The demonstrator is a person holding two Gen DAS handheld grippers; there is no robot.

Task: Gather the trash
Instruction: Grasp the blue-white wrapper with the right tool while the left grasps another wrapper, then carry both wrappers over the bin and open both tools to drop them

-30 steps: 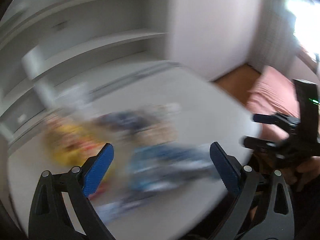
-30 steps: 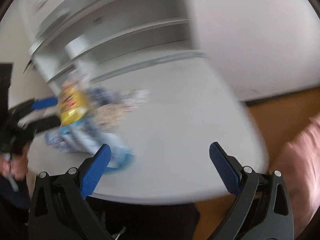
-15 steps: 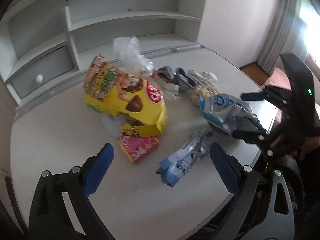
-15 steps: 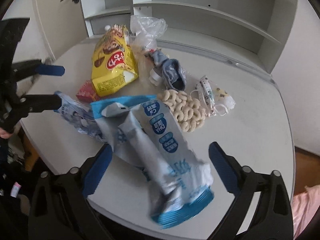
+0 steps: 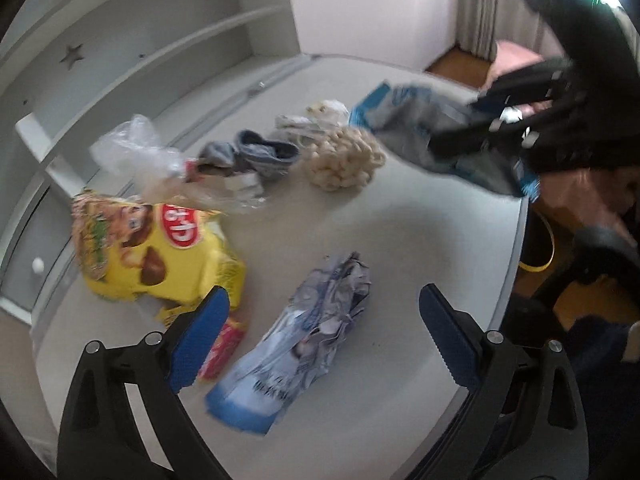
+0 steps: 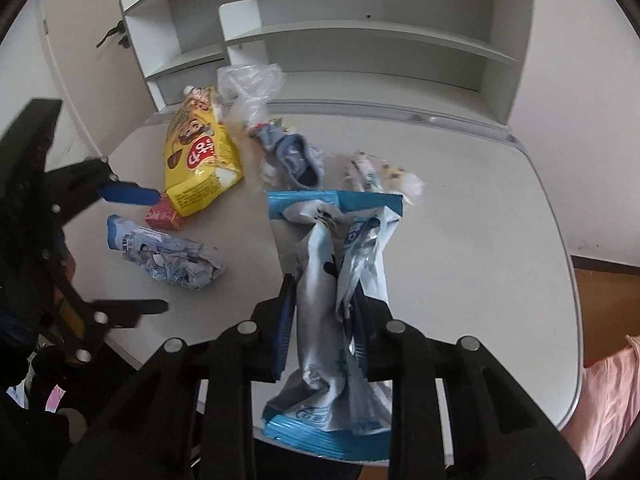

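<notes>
My right gripper [image 6: 322, 320] is shut on a blue and silver snack bag [image 6: 340, 264] and holds it above the white table [image 6: 472, 240]; the bag also shows in the left wrist view [image 5: 432, 136]. My left gripper [image 5: 320, 336] is open and empty, just above a crumpled blue wrapper [image 5: 308, 336], which also shows in the right wrist view [image 6: 168, 258]. A yellow snack bag [image 5: 148, 248], a small red box [image 5: 222, 350], a clear plastic bag [image 5: 132, 152] and a heap of puffed snacks [image 5: 340, 158] lie on the table.
Grey socks [image 5: 256, 154] and a small patterned wrapper [image 6: 380, 174] lie mid-table. White shelves [image 6: 360, 48] stand behind the table. The table's edge [image 5: 516, 260] runs at the right, with wooden floor and a pink cushion [image 6: 612, 392] beyond.
My right gripper has shut on the blue and silver bag and lifted it off the table. My left gripper has moved closer to the crumpled blue wrapper.
</notes>
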